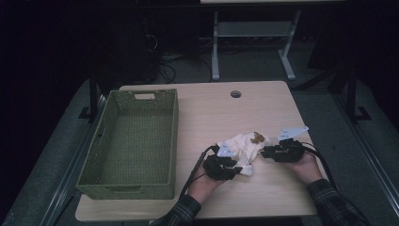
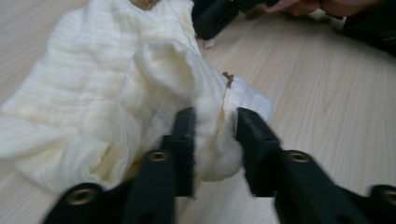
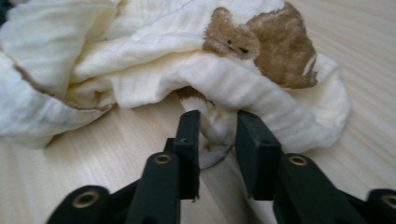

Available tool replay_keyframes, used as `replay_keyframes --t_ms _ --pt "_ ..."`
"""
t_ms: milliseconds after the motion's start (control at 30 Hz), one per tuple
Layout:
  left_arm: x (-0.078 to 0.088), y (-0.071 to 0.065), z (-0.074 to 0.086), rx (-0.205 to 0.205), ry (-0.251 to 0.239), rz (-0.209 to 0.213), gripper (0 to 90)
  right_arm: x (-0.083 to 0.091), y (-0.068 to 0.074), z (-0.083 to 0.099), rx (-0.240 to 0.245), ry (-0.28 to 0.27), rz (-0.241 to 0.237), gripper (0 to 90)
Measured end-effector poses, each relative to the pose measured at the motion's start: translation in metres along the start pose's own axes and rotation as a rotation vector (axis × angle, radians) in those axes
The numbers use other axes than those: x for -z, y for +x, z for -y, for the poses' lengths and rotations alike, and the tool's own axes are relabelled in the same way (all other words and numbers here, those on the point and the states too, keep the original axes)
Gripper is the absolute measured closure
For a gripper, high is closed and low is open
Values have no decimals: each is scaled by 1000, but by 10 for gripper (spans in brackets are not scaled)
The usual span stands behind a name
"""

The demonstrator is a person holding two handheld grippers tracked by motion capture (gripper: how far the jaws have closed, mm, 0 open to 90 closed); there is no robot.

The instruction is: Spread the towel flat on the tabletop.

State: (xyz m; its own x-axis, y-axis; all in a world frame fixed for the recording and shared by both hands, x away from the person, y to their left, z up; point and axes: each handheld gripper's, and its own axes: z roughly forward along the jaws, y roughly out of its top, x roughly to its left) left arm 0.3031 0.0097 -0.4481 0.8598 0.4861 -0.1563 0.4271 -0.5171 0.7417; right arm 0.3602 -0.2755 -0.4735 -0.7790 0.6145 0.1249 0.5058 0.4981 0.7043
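On the pale wooden table point(image 1: 211, 113), in a dark room, a crumpled cream cloth point(image 1: 242, 146) lay right of the green basket point(image 1: 129, 141), the left gripper point(image 1: 234, 165) and right gripper point(image 1: 265, 151) each nipping a fold between narrowed jaws.

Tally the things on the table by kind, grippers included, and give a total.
Green woven basket: 1
Cream cloth with a brown bear print: 1
Handheld grippers: 2, the left gripper and the right gripper, each with a fold of the cloth between its jaws
Total: 4
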Motion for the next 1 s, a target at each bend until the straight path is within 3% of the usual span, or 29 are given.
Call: replay_keyframes --t_ms 100,167,267,567,833,1000 --pt "0 2 -1 -2 9 18 832 0 0 0 11 3 28 829" --pt "1 1 -2 2 4 21 852 1 0 0 17 2 37 863" --pt "9 2 -4 -5 -22 3 856 4 0 0 26 -3 53 870" --pt "35 15 -4 36 -90 -60 857 34 -11 10 15 -26 119 874" --pt "47 21 -2 61 -110 -112 858 68 -29 26 -35 -67 176 879" --pt "49 16 0 74 -95 -86 856 82 -24 36 -44 -77 165 879"
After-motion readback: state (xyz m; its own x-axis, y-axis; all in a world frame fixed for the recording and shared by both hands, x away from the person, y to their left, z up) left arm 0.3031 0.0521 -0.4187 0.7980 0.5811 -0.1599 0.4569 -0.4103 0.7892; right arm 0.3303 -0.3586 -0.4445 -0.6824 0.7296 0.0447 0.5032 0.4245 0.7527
